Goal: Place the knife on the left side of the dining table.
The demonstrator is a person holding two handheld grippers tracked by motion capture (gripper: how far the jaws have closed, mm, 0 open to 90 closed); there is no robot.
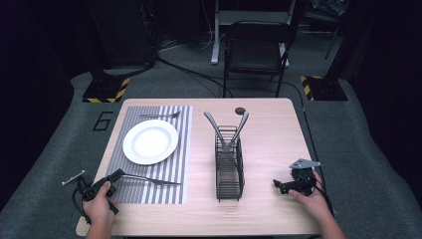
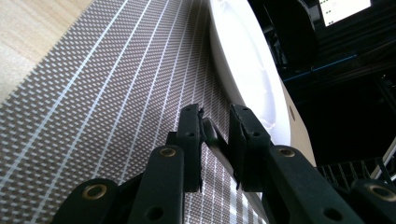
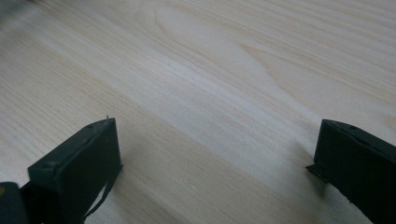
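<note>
The left gripper (image 1: 118, 175) stands at the near edge of the striped placemat (image 1: 164, 119), and its jaws pinch the handle end of a knife (image 1: 149, 179). In the left gripper view the dark handle (image 2: 212, 137) sits between the two pads, close to their tips. The knife lies across the mat, just in front of the white plate (image 1: 150, 141), with its blade pointing toward the wire cutlery basket (image 1: 229, 172). I judge it is stiff, light and smooth metal, so it can slip or turn in such a narrow grip; holding deeper on the handle seems safer. The right gripper (image 1: 283, 186) rests on the bare wooden table (image 1: 268, 129) with its jaws spread wide and nothing between them.
</note>
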